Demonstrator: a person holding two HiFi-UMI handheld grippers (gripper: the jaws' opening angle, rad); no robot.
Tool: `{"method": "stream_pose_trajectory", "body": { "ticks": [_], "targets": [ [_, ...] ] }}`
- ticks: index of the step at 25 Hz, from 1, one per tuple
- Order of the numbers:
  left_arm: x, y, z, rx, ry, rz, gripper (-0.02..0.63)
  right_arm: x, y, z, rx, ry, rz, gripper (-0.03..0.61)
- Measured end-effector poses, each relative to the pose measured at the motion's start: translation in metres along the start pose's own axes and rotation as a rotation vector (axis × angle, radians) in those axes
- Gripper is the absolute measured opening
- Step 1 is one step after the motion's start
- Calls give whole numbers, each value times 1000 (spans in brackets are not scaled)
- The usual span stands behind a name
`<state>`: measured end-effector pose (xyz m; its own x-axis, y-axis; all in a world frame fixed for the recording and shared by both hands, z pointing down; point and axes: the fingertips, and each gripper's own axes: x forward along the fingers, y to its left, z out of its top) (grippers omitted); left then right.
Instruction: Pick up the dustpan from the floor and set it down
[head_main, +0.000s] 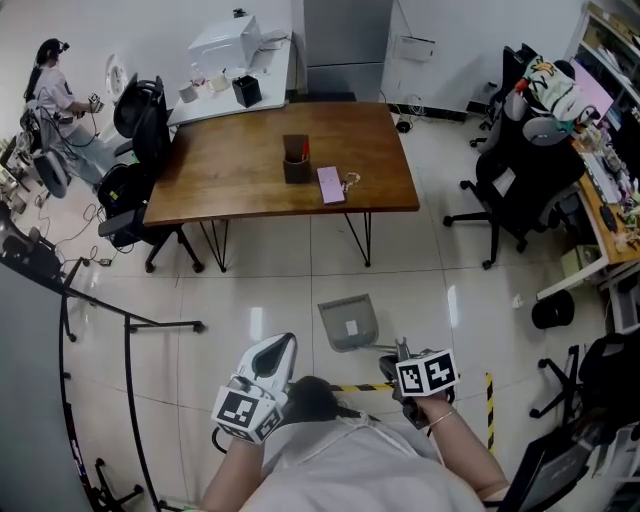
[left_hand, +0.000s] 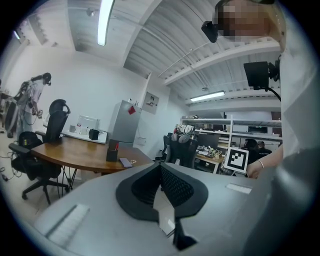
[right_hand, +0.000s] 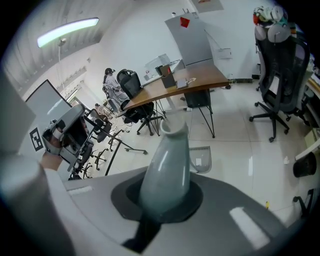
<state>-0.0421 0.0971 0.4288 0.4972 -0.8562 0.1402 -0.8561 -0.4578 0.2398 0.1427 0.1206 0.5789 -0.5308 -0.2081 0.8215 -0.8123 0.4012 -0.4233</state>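
While nothing is in my grip, the dustpan (head_main: 348, 322) lies flat on the floor (head_main: 260, 290).
My left gripper (head_main: 283, 346) sits low and close to the body, held about level and looking out across the room toward the table (head_main: 285, 160), its fingers pressed together on nothing. My right gripper (head_main: 403, 352) tips steeply down at the tiles, fingers likewise closed and empty. I see the grey dustpan between the table and my grippers, nearer the right one and apart from both.
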Motion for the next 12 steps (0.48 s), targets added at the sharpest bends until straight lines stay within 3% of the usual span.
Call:
{"method": "stream_pose_trajectory", "body": {
  "ticks": [7,12],
  "targets": [
    [45,54,6,-84,32,-17,15,28,-20,43,63,27,-28,5],
    [82,109,32,-87,30,-61,15,57,-29,82,104,46,-69,5]
  ]
}}
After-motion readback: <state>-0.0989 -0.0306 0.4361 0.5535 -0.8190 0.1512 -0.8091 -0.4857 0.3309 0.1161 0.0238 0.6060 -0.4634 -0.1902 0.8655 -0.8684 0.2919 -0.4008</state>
